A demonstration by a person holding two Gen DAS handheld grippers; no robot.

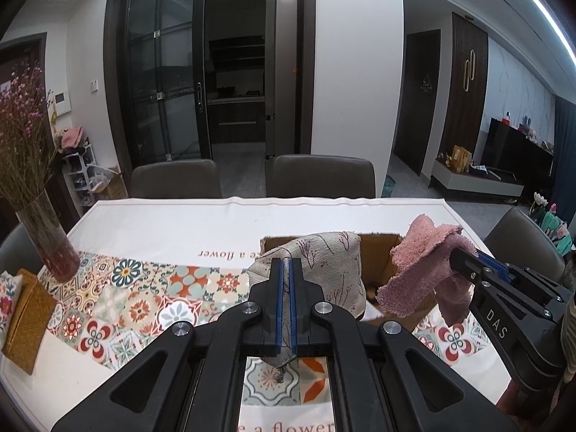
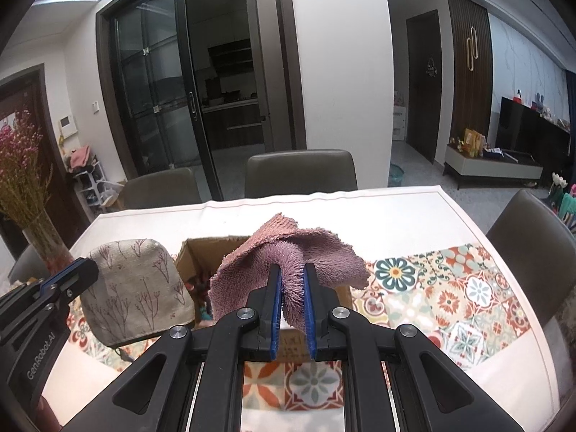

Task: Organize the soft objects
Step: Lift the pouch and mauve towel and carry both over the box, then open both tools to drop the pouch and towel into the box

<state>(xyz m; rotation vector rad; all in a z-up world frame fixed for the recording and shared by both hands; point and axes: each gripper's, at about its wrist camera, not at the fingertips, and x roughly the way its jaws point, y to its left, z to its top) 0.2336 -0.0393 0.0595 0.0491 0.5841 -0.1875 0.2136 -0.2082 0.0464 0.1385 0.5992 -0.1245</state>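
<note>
Over the tiled-print tablecloth (image 1: pixel 151 288), left claw (image 1: pixel 286 270) pinches a beige pouch (image 1: pixel 324 262), right claw (image 2: pixel 291 280) a pink towel (image 2: pixel 288 248)

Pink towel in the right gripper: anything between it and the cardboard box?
Nothing visible blocks it. The pink towel, pinched in the right gripper, hangs over the open cardboard box. The left gripper holds the beige pouch at the box's left side, apart from the towel. Some items already lie inside the box.
</note>
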